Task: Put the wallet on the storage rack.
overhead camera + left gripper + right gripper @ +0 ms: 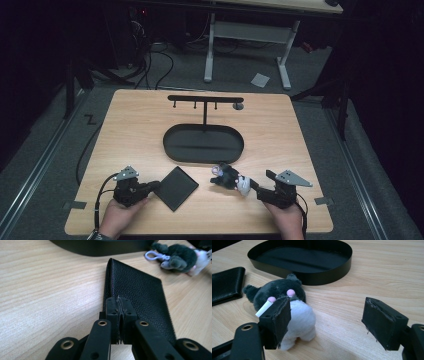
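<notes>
While the left gripper (121, 315) sits with its jaws pressed together at the near corner of the wallet (140, 297), I can't honestly tell if there's leather pinched between them or if they're just shut against the edge, so call it clenched and touching the wallet. The wallet is black with a pebbly grain and stitching along the edges, folded flat, lying on the table (135, 130) turned like a diamond near the front edge, left of centre. In the high view it's between the left gripper (152, 186) and the plush toy (229, 176).

The toy is a small dark grey animal with a white belly, pink bits on the head and a pale lilac clip (153, 256) on one end. It lies just in front of the oval black tray (203, 144), close to it but not in it. The right gripper (332, 320) is spread wide open, one pad right up against the toy's white side, the other well off to the right over bare wood, so nothing is held there

A black rack with hooks (205, 100) stands behind the tray
</notes>
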A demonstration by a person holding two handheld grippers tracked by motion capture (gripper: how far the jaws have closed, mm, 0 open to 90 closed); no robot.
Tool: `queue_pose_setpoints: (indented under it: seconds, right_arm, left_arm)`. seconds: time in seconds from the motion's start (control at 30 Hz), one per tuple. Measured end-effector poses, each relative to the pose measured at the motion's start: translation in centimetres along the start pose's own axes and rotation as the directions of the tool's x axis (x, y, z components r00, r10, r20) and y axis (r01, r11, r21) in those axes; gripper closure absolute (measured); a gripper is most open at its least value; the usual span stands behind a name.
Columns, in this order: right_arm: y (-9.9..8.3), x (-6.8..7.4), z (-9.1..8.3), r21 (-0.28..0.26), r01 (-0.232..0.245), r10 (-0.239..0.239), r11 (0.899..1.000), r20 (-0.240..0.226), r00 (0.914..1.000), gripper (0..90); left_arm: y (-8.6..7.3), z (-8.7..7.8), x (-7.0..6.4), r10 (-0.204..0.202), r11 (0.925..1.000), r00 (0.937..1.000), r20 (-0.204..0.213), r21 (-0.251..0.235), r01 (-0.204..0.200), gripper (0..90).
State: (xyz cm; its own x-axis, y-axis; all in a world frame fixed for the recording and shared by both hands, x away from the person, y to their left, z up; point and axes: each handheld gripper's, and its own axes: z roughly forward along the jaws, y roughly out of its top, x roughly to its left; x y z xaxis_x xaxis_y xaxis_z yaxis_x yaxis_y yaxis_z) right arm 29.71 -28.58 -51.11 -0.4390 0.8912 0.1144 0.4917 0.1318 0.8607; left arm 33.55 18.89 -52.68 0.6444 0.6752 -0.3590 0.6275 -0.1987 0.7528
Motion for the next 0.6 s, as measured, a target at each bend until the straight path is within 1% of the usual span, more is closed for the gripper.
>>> queue_pose_setpoints:
  seconds: [0.1, 0.13, 0.17, 0.23, 0.27, 0.3, 0.33, 0.43, 0.6]
  right_arm:
    - [0.0, -0.1, -0.1, -0.004, -0.003, 0.003, 1.0, 0.001, 1.0, 23.0]
    - [0.0, -0.1, -0.1, -0.003, -0.004, 0.004, 1.0, 0.002, 1.0, 23.0]
    - [0.0, -0.1, -0.1, -0.003, -0.004, 0.004, 1.0, 0.002, 1.0, 23.0]
    - [-0.1, -0.2, 0.0, -0.003, -0.003, 0.003, 1.0, 0.001, 1.0, 23.0]
    - [-0.1, -0.2, 0.0, -0.004, -0.003, 0.003, 1.0, 0.001, 1.0, 23.0]
    - [-0.1, -0.2, 0.0, -0.004, -0.003, 0.003, 1.0, 0.001, 1.0, 23.0]
    - [-0.1, -0.1, 0.0, -0.004, -0.004, 0.004, 1.0, 0.0, 1.0, 23.0]
    - [-0.1, -0.1, 0.0, -0.002, -0.006, 0.006, 1.0, -0.001, 1.0, 23.0]
    - [-0.1, -0.1, 0.1, 0.001, -0.003, 0.003, 1.0, -0.002, 1.0, 23.0]
  left_arm:
    - [0.2, -0.4, -0.1, 0.006, 0.9995, 1.0, -0.002, -0.032, -0.006, 88.1]
    - [0.4, -0.8, -0.2, 0.016, 0.9978, 0.9998, -0.016, -0.064, -0.017, 88.1]
    - [0.5, -1.1, -0.3, 0.016, 0.9964, 0.9996, -0.023, -0.083, -0.018, 88.2]
    - [0.6, -1.6, -0.5, 0.033, 0.9928, 0.9986, -0.043, -0.114, -0.037, 88.2]
    - [0.7, -1.9, -0.6, 0.044, 0.9893, 0.9973, -0.059, -0.136, -0.051, 88.2]
    - [0.7, -1.9, -0.6, 0.044, 0.9893, 0.9973, -0.059, -0.136, -0.051, 88.2]
    - [0.9, -2.5, -0.7, 0.05, 0.9833, 0.9966, -0.065, -0.172, -0.061, 88.2]
    - [1.0, -3.0, -0.8, 0.057, 0.9764, 0.9961, -0.068, -0.204, -0.07, 88.3]
    - [1.3, -4.0, -1.1, 0.081, 0.9658, 0.9913, -0.103, -0.238, -0.104, 88.3]
